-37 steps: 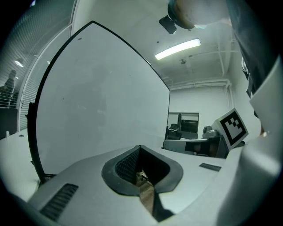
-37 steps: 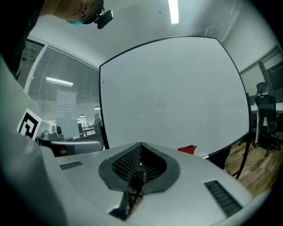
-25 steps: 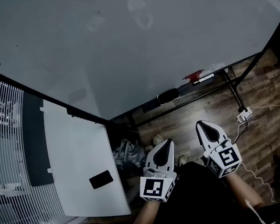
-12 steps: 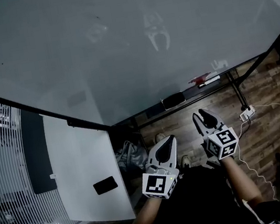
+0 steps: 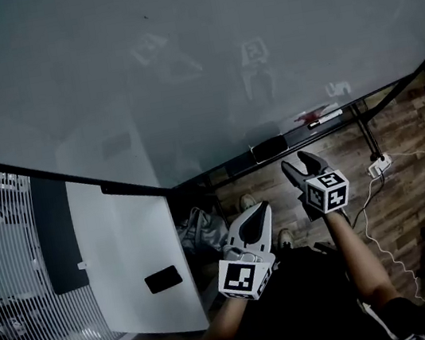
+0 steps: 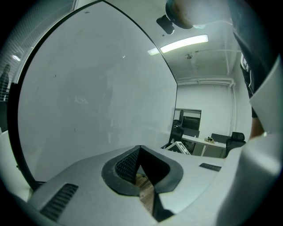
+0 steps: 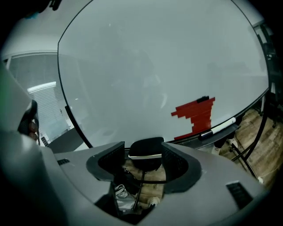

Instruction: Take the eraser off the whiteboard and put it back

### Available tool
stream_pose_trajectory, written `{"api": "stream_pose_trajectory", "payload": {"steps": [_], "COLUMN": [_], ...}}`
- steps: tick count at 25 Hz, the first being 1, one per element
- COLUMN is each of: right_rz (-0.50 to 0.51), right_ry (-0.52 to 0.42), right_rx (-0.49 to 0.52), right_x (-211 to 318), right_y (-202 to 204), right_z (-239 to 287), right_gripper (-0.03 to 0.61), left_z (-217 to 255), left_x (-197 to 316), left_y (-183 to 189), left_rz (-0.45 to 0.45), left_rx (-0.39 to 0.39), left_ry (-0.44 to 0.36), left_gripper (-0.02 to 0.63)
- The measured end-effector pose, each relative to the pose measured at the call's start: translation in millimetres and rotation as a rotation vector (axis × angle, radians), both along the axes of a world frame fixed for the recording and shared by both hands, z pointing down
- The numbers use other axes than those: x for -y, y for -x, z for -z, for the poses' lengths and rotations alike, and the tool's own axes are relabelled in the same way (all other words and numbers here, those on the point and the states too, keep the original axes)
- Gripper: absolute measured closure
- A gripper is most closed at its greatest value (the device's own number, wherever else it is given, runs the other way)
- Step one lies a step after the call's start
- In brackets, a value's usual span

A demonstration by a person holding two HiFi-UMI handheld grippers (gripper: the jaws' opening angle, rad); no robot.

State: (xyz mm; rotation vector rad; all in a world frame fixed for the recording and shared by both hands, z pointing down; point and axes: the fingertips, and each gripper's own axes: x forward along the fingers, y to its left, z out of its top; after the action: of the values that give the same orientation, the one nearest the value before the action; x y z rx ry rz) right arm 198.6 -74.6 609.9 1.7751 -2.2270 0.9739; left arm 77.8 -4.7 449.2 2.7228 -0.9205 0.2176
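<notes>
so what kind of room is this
Probably an office or meeting room: a big whiteboard with an eraser and marker along its bottom edge, plus a desk and office chair further off.

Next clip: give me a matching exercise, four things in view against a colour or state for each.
Things:
1. eraser
2. marker
3. left tongs
4. right tongs

Colour or state:
A. jaws together, nothing held
B. mostly black
C. jaws apart
D. white barrel

Pairs: 1-B, 2-D, 3-A, 4-C.

The right tongs are opening. The eraser shows just beyond their jaws and is not gripped.
</notes>
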Motion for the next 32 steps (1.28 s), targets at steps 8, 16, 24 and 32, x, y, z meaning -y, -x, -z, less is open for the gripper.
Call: {"api": "stream_pose_trajectory", "payload": {"steps": [8,16,24,32], "right_rz": [0.006,-0.032,-0.028,0.006], "right_ry": [0.063,0.087,0.124,0.159], "right_rx": [0.085,0.038,-0.007,-0.068], "right_x": [22,36,46,49], "right_y": [-3,-11,-9,0], "right_z": [-38,-45,-51,-56], "right_gripper": [0.260,0.252,0.253,0.253], "left_z": [-8,-8,-12,-12], "left_x": [4,13,17,24], "left_y": [1,-4,-4,-3], "left_rz": [-0.009,-0.009,0.007,0.022], "left_rx": [0.005,-0.001,0.000,-0.003], "left_ry": [0.024,0.030,0.042,0.046], "left_gripper": [0.607,0.607,0.607,0.607]}}
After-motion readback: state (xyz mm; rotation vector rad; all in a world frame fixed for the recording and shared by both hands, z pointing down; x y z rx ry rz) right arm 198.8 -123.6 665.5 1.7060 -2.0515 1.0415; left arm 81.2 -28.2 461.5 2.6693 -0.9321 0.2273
